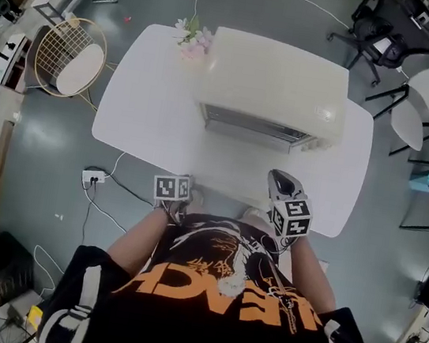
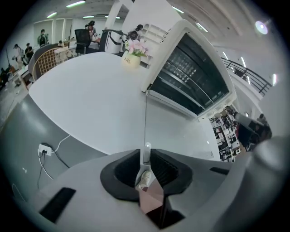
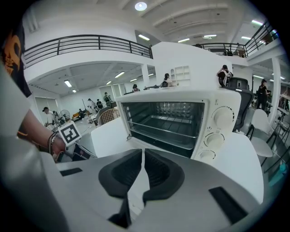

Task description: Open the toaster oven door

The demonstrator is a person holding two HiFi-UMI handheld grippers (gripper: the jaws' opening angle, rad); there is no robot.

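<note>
Black cloth T-shirt (image 1: 219, 303): soft, orange print.
Left gripper (image 2: 146, 153): ribbed black pads narrowly apart, nothing between.
Right gripper (image 3: 142, 154): pads almost together, empty.
Cream boxy metal toaster oven (image 3: 181, 118): on smooth white table (image 1: 140, 108), wire racks exposed.
Glass door (image 2: 174, 122): seemingly folded flat, so opening looks done.

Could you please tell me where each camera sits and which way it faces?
Head view: on the person's head, looking steeply down at the white table and toaster oven; torso, forearms, left gripper and right gripper show.
Left gripper view: on the left gripper, low by the table edge, facing the oven's open front obliquely; its jaws show.
Right gripper view: on the right gripper, facing the oven cavity head-on; the left wrist and marker cube show.
Shared: the oven in all; the flower pot in head and left gripper views.
</note>
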